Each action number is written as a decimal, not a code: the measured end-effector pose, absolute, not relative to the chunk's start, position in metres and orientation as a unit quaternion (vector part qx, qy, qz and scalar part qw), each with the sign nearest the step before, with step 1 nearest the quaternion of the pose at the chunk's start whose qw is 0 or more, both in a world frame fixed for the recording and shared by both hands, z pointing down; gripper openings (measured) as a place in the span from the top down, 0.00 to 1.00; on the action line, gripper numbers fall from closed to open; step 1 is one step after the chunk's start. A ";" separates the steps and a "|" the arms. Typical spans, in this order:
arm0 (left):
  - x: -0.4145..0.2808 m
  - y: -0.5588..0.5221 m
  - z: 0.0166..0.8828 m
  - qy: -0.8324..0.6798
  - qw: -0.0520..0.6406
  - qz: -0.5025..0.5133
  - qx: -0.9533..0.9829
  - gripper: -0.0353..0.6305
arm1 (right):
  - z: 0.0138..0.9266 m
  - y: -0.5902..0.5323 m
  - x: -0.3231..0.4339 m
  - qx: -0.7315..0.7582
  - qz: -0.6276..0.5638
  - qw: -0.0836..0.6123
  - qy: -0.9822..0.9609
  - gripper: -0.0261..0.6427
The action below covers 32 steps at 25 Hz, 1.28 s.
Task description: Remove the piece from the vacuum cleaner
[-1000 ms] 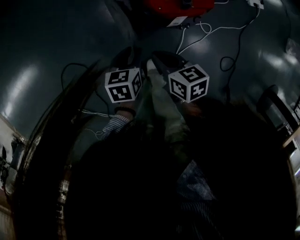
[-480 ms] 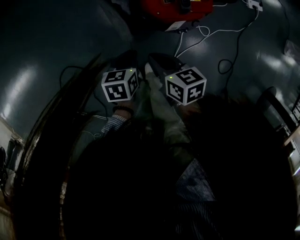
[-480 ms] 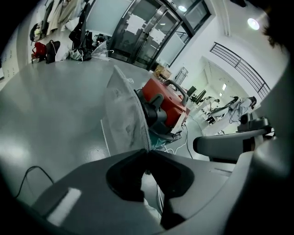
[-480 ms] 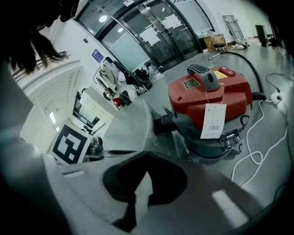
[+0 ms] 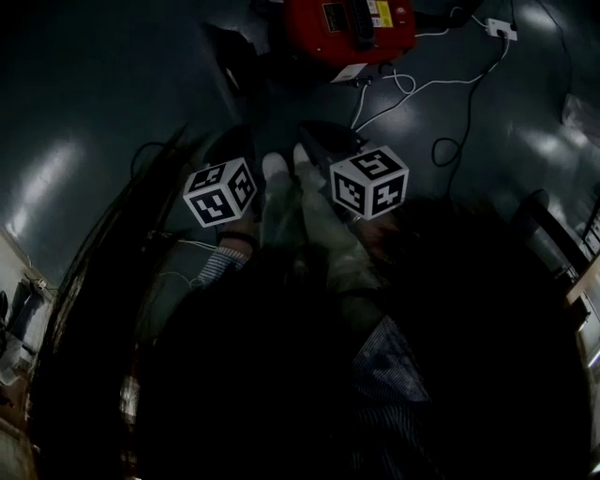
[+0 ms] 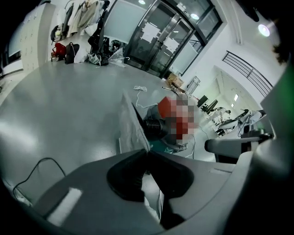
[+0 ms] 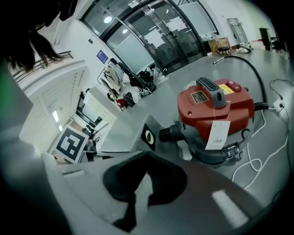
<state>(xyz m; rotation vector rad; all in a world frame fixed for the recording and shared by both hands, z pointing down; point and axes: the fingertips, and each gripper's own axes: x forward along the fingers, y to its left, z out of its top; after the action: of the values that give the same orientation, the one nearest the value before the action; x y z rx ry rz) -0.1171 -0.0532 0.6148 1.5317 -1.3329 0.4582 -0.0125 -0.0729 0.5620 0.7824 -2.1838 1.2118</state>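
The red vacuum cleaner [image 5: 347, 28] [image 7: 216, 105] stands on the grey floor ahead of me. A flat grey piece [image 7: 146, 131] with a black oval hole sits at its black hose cuff [image 7: 172, 133]. My right gripper [image 7: 147, 153] is shut on the near edge of this piece. In the left gripper view the same piece [image 6: 133, 124] shows edge-on as a thin sheet. It runs down between the tips of my left gripper [image 6: 147, 153], whose jaws are closing onto it. In the head view both marker cubes [image 5: 220, 192] [image 5: 368, 183] hover side by side below the vacuum.
A paper tag [image 7: 217, 135] hangs from the vacuum's handle. White cable [image 5: 422, 84] loops over the floor to a socket strip [image 5: 497, 28] at the right. A thin black cable [image 6: 32, 174] lies at the left. Glass doors [image 6: 156, 36] and hung bags stand far off.
The left marker cube has shifted left and lower, away from the right one, and a pale part now shows between them. More of the red vacuum is in the head view.
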 end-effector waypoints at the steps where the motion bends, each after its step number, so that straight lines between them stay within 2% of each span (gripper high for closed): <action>1: -0.121 -0.054 0.610 -0.555 0.503 0.187 0.636 0.91 | 0.557 -0.074 -0.013 0.289 0.444 0.258 -0.808 0.96; 11: -0.114 -0.043 0.497 -0.572 0.500 0.082 0.645 0.91 | 0.466 -0.063 -0.027 0.255 0.397 0.259 -0.843 0.96; 18: -0.116 -0.017 0.385 -0.581 0.478 0.076 0.654 0.91 | 0.370 -0.035 -0.021 0.246 0.373 0.270 -0.853 0.96; 23: -0.113 -0.015 0.317 -0.575 0.425 0.086 0.694 0.91 | 0.315 -0.020 -0.030 0.223 0.338 0.261 -0.876 0.96; 27: -0.105 -0.006 0.286 -0.581 0.411 0.076 0.698 0.91 | 0.286 -0.010 -0.031 0.208 0.322 0.245 -0.891 0.96; 32: -0.087 -0.007 0.274 -0.573 0.400 0.063 0.712 0.91 | 0.266 -0.014 -0.024 0.184 0.274 0.261 -0.907 0.96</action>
<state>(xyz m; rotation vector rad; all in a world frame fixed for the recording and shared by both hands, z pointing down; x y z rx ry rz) -0.0869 -0.0072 0.2737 1.8017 -1.4490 0.1595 -0.0238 -0.0141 0.2656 0.4972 -2.4550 0.7425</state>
